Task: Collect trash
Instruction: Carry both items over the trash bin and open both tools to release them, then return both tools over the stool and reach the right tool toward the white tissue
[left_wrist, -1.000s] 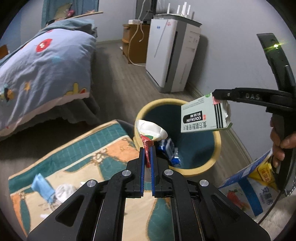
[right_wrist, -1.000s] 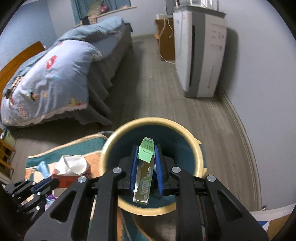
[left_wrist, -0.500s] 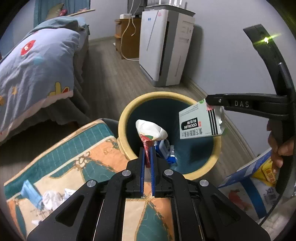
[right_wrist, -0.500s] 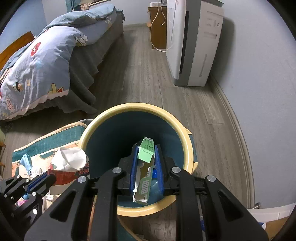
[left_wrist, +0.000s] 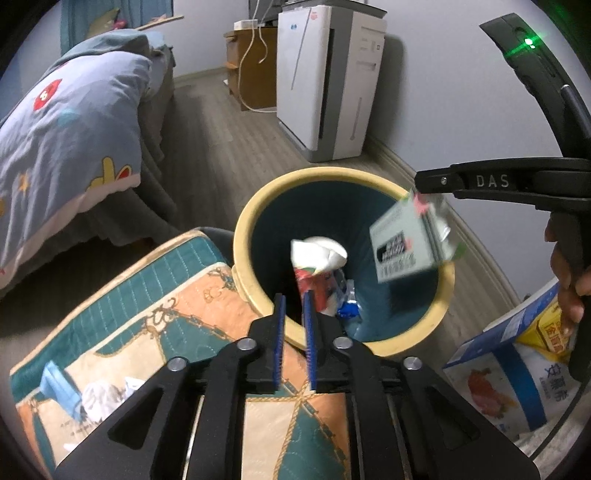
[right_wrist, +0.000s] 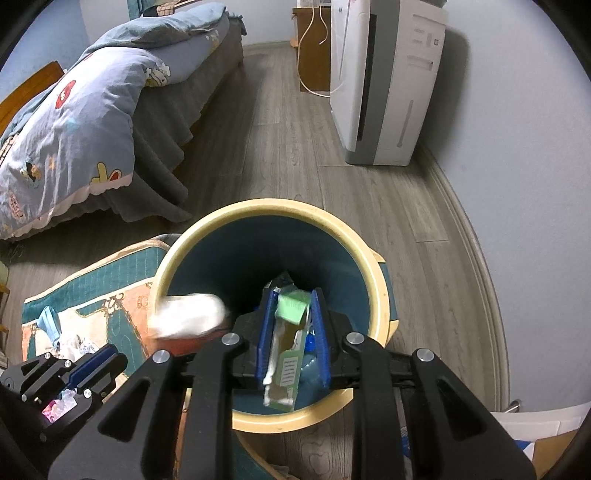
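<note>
A round bin with a yellow rim (left_wrist: 325, 172) and teal inside stands on the wood floor, with blue wrappers at its bottom. My left gripper (left_wrist: 294, 295) hovers at its near rim, jaws opening with nothing between the pads. The red packet with white tissue (left_wrist: 317, 258) hangs free just beyond them, blurred in the right wrist view (right_wrist: 188, 314). My right gripper (right_wrist: 293, 293) is over the bin (right_wrist: 269, 203), jaws opening. The green medicine box (right_wrist: 290, 354) is tilted and loose between its pads; from the left wrist view the box (left_wrist: 406, 243) is blurred and slipping downward.
A teal and orange rug (left_wrist: 147, 295) lies left of the bin, with a blue wrapper (left_wrist: 61, 384) and crumpled tissue (left_wrist: 99, 395) on it. A bed (left_wrist: 55, 147) stands at left and a white air purifier (left_wrist: 325, 81) behind. Printed cartons (left_wrist: 517, 369) lie at right. A person's hand (left_wrist: 569, 266) holds the right gripper.
Both grippers came lower over the bin. Both pairs of jaws have parted: the red packet with tissue left the left pads, and the green box tipped and began dropping from the right pads.
</note>
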